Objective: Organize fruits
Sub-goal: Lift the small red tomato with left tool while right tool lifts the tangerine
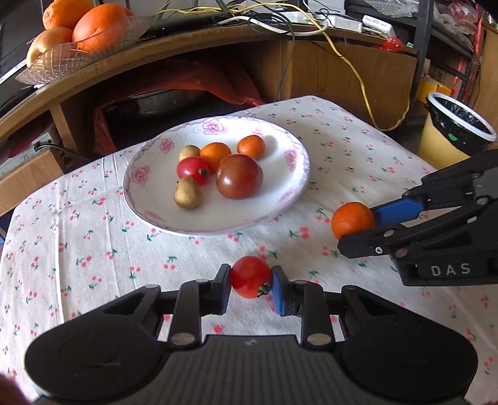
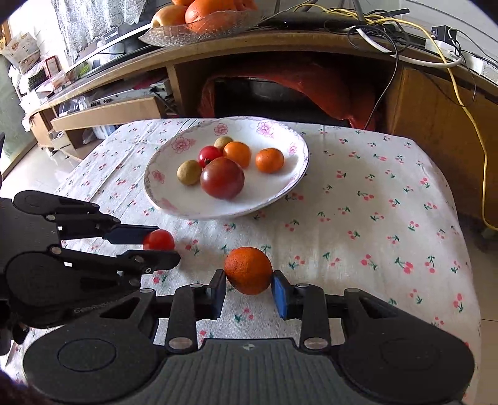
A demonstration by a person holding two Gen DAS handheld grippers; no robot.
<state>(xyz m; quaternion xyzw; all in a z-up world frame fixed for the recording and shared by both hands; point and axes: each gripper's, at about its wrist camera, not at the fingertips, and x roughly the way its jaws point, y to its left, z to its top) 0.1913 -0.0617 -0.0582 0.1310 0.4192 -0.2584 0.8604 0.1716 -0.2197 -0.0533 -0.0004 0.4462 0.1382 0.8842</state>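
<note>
Six fruits [image 2: 222, 177] on plate [image 2: 280, 190] — bin [image 1: 454, 131], cables [image 1: 358, 71] beyond

A home living room: cherry-print cloth-covered table [image 1: 93, 249], curved wooden TV cabinet [image 2: 249, 46] at frame top, glass fruit bowl [image 1: 62, 59], tangled cables [image 1: 280, 18].

glass bowl [image 2: 199, 31] cropped, bin [image 1: 457, 131] cropped

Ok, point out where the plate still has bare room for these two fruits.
The plate is bare along its near rim and its right side beyond the small orange. Its middle is crowded around the big tomato. The left gripper holds a tomato, the right gripper an orange.
</note>
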